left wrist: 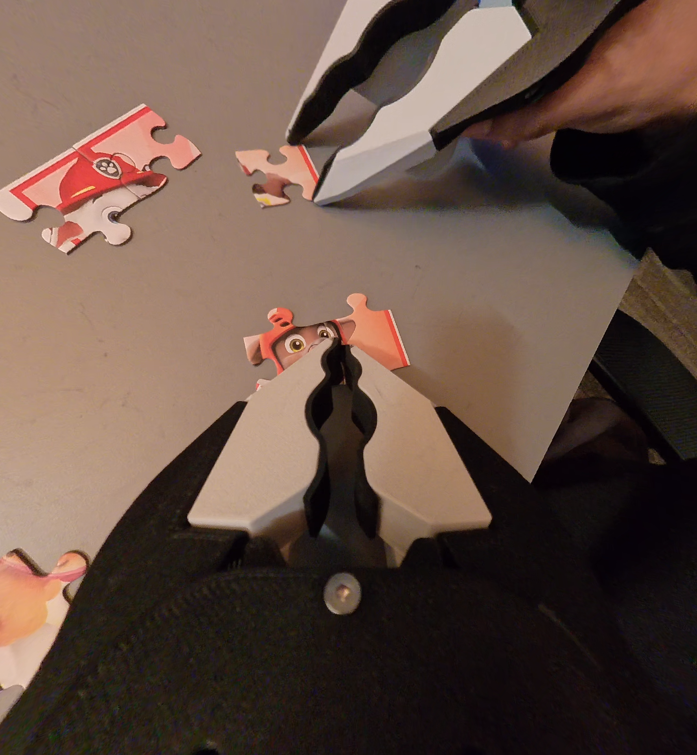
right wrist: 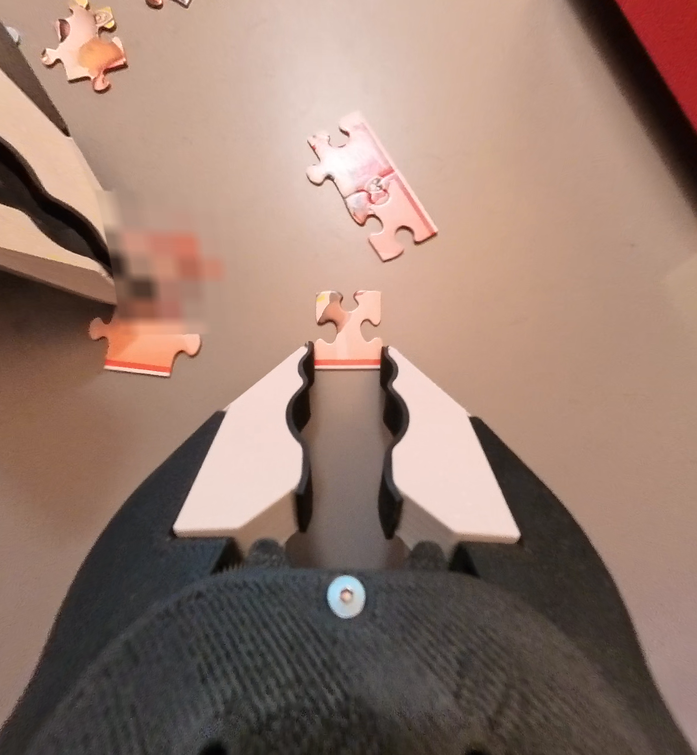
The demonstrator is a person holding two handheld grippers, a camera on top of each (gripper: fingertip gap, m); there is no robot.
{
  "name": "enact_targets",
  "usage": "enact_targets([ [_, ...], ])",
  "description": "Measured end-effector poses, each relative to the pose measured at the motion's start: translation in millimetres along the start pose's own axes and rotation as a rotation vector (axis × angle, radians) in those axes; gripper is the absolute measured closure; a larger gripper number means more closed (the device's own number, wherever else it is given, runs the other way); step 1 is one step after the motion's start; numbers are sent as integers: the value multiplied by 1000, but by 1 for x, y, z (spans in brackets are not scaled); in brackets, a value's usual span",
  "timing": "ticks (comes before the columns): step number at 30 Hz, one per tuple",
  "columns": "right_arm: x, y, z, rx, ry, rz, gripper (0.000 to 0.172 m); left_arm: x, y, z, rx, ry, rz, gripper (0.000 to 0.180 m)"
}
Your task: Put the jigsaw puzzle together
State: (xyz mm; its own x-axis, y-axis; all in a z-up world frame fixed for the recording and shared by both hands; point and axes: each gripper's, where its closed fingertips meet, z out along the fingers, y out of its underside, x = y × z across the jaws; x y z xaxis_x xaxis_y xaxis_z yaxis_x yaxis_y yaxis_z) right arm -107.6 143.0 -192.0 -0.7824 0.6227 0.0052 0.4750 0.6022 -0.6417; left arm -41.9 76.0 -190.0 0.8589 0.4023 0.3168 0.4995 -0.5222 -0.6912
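My left gripper is shut, with nothing between its pads. Its tips rest on a joined pair of puzzle pieces that show a cartoon pup in an orange helmet and lie flat on the grey table. My right gripper is closed on the two sides of a small pale puzzle piece with a red border strip, and both pads touch its edges. The left wrist view shows the same gripper and piece, with the piece flat on the table. The left gripper also shows at the left edge of the right wrist view.
Two joined pieces with a red hat lie at the far left; they also show in the right wrist view. More loose pieces lie about. A red box sits at the top right. The table edge runs close on the right.
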Motion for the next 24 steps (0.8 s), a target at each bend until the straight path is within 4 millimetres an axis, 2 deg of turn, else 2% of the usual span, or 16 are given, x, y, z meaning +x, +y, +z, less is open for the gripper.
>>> enact_targets([
  [8,-26,6,-6,3,-5,23,141,0,0,0,0,-17,16,180],
  [16,-61,4,-8,2,-107,123,141,0,0,0,-2,-24,24,180],
  [24,-63,7,-7,-66,45,28,140,0,0,0,-2,-25,25,180],
])
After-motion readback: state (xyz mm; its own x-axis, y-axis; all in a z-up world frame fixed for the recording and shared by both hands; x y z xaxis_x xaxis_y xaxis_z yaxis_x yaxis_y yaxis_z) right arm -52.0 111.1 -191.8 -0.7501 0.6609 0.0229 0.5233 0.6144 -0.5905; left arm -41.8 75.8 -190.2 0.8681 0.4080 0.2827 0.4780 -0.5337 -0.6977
